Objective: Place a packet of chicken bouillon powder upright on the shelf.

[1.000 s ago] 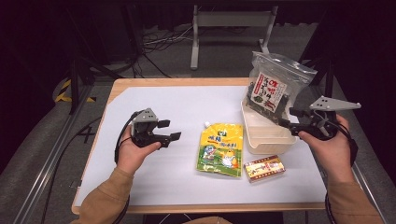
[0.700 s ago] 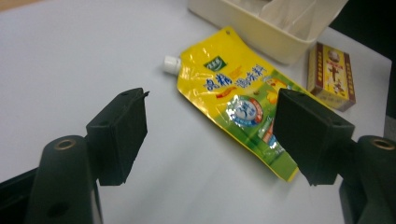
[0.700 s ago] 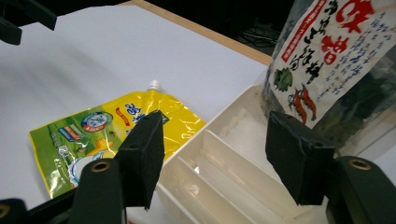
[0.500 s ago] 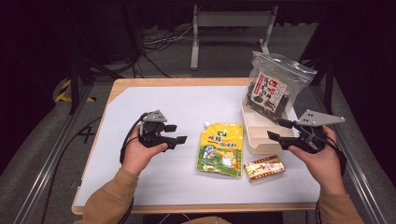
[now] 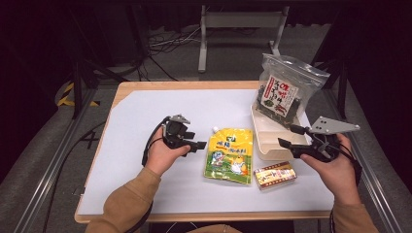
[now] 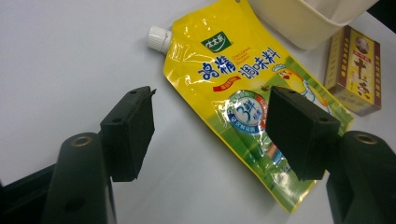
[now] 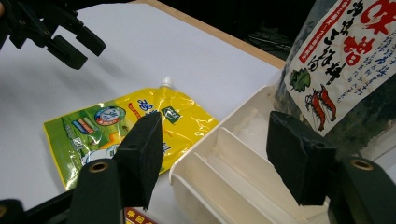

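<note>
Two tools work over a white-topped desk [image 5: 145, 116] in the high view. The left tool [image 5: 194, 144] sits in the person's left hand [image 5: 163, 155], its jaws apart with nothing between them, their tips just short of the left edge of a yellow spouted seasoning pouch [image 5: 230, 155] that lies flat on the desk. The right tool [image 5: 287, 138], in the right hand [image 5: 333, 167], has its jaws parted and empty beside the near right end of a cream divided tray [image 5: 272, 150]. A clear bag of dried seaweed [image 5: 284, 92] stands at the tray's far end, and a small yellow-and-red box [image 5: 275, 175] lies on the desk just in front of the tray, close to the pouch's lower right corner.

In the left gripper view, the left tool [image 6: 210, 135] hangs open above the desk; the seasoning pouch [image 6: 233, 79] lies beneath, its lower half under the right-hand jaw, its white cap [image 6: 158, 38] pointing up-left. The small box [image 6: 357, 70] lies beyond the pouch, near the tray's [image 6: 299, 18] rounded corner.

In the right gripper view, the right tool [image 7: 215, 158] stands wide and holds nothing, looking over the tray's [image 7: 196, 168] partitions. The seaweed bag [image 7: 345, 70] rises at the right, the pouch [image 7: 140, 116] lies flat to the left of the tray, and the left tool [image 7: 74, 44] shows at the upper left.
</note>
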